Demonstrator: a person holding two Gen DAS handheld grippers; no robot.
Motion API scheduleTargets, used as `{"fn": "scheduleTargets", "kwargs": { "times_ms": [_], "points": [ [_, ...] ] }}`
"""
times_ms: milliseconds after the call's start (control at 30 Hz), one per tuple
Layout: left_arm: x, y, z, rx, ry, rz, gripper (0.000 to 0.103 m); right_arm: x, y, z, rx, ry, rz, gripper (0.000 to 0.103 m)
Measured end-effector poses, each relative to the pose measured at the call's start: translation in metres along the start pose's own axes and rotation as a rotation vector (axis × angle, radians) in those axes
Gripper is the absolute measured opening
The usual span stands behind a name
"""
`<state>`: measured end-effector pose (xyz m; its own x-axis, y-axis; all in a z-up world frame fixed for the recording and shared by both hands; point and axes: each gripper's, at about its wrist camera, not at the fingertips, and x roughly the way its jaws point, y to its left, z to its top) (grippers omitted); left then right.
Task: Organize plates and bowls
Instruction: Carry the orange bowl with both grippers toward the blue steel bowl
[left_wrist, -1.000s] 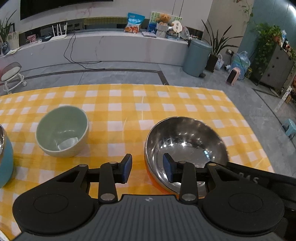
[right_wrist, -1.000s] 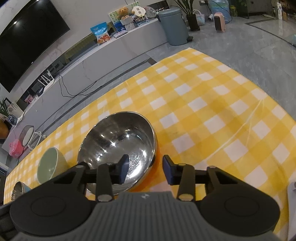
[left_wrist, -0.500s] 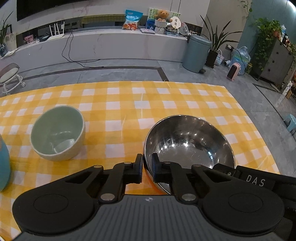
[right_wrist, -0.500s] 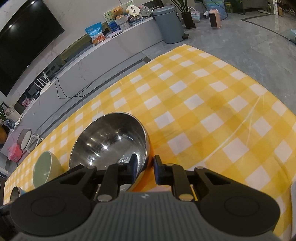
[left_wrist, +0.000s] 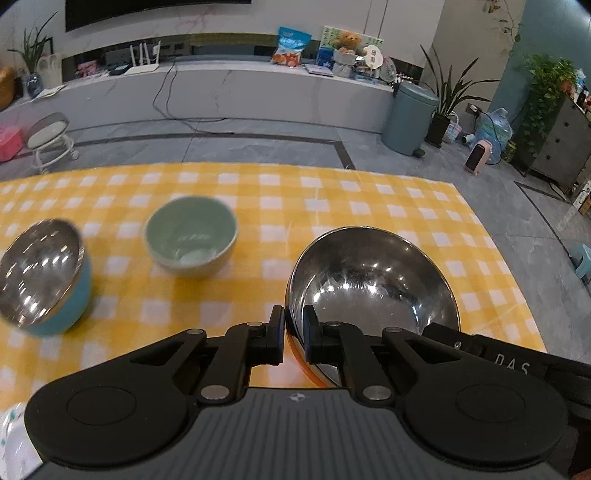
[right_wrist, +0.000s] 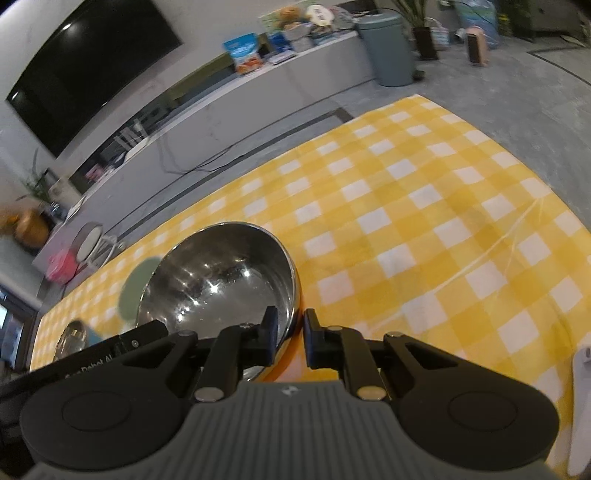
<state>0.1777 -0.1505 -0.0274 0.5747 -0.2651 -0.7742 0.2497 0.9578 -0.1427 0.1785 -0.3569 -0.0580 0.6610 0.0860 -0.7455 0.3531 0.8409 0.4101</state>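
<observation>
A large steel bowl (left_wrist: 373, 280) with an orange outside hangs just above the yellow checked tablecloth (left_wrist: 332, 199). My left gripper (left_wrist: 293, 332) is shut on its near left rim. In the right wrist view the same steel bowl (right_wrist: 221, 280) has its right rim between the pads of my right gripper (right_wrist: 290, 328), whose jaws are closing and press on it. A pale green bowl (left_wrist: 190, 236) stands to the left on the cloth. Further left is a blue bowl (left_wrist: 40, 280) with a steel inside. The green bowl (right_wrist: 135, 291) is partly hidden behind the steel bowl.
The table's far edge drops to a grey floor with a bin (left_wrist: 408, 118), a stool (left_wrist: 50, 140) and a long low counter. A white object (right_wrist: 581, 387) lies at the table's near right edge. Bare cloth (right_wrist: 424, 221) stretches to the right of the steel bowl.
Both grippers went from open to shut on the steel bowl's rim. The bowl has come up off the cloth, and the blue bowl has come fully into the left wrist view.
</observation>
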Motion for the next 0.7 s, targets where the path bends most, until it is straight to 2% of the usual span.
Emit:
{"fn": "scheduleTargets", "kwargs": {
  "times_ms": [367,700],
  "points": [
    [-0.050,0.027,-0.037,-0.090,0.009,-0.002,0.011,-0.043,0.019,-0.041,-0.085,0.016,0.062,0.010],
    [-0.064,0.046,-0.083,-0.138,0.055,-0.045,0.011,-0.073,0.015,-0.090,-0.092,0.013,0.080,0.009]
  ]
}}
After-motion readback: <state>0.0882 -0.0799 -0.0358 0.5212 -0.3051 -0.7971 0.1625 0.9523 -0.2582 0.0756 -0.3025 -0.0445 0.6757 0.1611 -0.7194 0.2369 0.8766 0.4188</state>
